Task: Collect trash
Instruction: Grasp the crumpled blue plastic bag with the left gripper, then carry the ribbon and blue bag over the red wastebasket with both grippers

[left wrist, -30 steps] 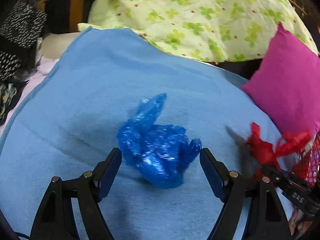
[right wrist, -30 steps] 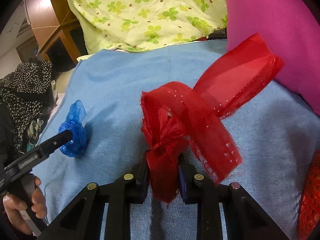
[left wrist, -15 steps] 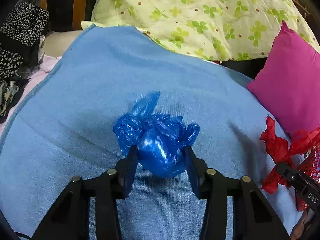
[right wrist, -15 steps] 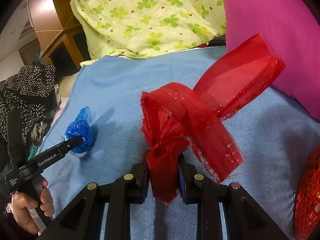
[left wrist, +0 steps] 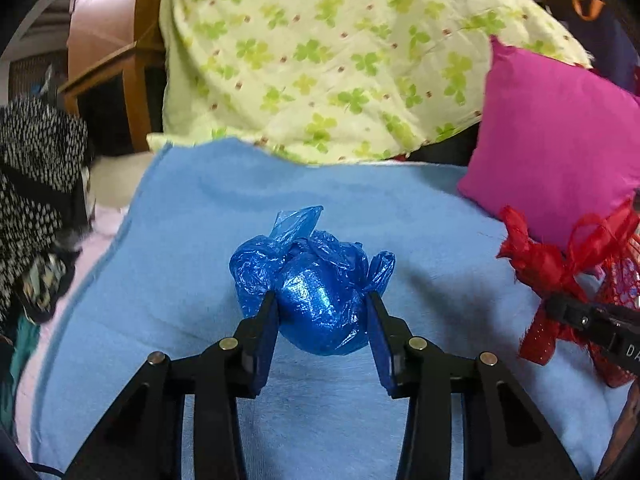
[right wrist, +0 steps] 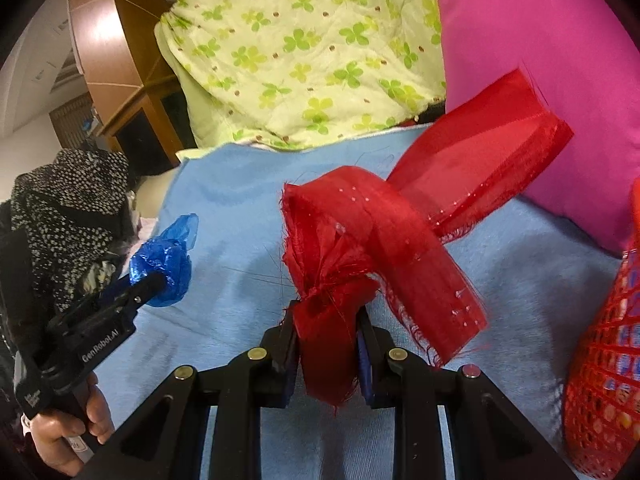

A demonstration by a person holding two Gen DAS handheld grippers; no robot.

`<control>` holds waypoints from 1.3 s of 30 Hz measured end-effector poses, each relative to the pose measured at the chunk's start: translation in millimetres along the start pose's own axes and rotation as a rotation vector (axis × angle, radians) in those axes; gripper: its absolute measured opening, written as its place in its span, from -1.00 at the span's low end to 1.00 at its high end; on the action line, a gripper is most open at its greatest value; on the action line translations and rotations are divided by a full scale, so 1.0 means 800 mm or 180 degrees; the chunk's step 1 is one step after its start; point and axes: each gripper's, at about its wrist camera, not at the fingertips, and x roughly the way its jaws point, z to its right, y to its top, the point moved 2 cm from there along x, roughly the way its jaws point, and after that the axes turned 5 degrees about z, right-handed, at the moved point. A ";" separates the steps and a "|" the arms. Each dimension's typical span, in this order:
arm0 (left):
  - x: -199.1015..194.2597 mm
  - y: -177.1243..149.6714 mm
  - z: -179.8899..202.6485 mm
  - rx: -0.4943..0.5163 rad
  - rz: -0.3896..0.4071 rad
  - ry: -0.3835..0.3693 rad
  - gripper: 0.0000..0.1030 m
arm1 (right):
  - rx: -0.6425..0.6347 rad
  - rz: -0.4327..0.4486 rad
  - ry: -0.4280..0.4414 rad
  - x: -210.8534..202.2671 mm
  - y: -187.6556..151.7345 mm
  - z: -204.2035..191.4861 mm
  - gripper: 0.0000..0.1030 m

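Observation:
My left gripper (left wrist: 320, 304) is shut on a crumpled blue plastic bag (left wrist: 316, 280) and holds it just above the light blue blanket (left wrist: 192, 240). The bag also shows at the left of the right wrist view (right wrist: 164, 268), with the left gripper (right wrist: 148, 280) on it. My right gripper (right wrist: 326, 316) is shut on a red ribbon bow (right wrist: 360, 248), held above the blanket (right wrist: 240, 200). The bow also shows at the right edge of the left wrist view (left wrist: 560, 272).
A magenta pillow (left wrist: 552, 140) lies at the right, a green clover-print quilt (left wrist: 320, 60) behind. A red mesh basket (right wrist: 604, 380) stands at the far right. Black-and-white spotted cloth (left wrist: 36, 180) is piled at the left, beside wooden furniture (left wrist: 104, 60).
My left gripper has closed on the blue bag and lifted it off the blanket. My right gripper has kept hold of the red bow and risen a little.

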 end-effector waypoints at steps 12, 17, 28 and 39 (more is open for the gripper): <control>-0.068 0.025 0.049 0.0321 0.0252 0.0186 -0.13 | 0.0035 0.0349 0.0107 -0.084 0.010 0.000 -0.50; -0.100 0.032 0.084 0.0446 0.0344 0.0137 -0.13 | 0.0126 0.0524 0.0114 -0.114 0.018 0.016 -0.50; -0.147 0.043 0.186 0.0842 0.0504 -0.0054 -0.13 | 0.0304 0.0926 0.0019 -0.187 0.026 0.073 -0.50; -0.159 0.051 0.266 0.1119 0.0588 -0.0146 -0.13 | 0.0524 0.1146 -0.0092 -0.240 0.022 0.138 -0.50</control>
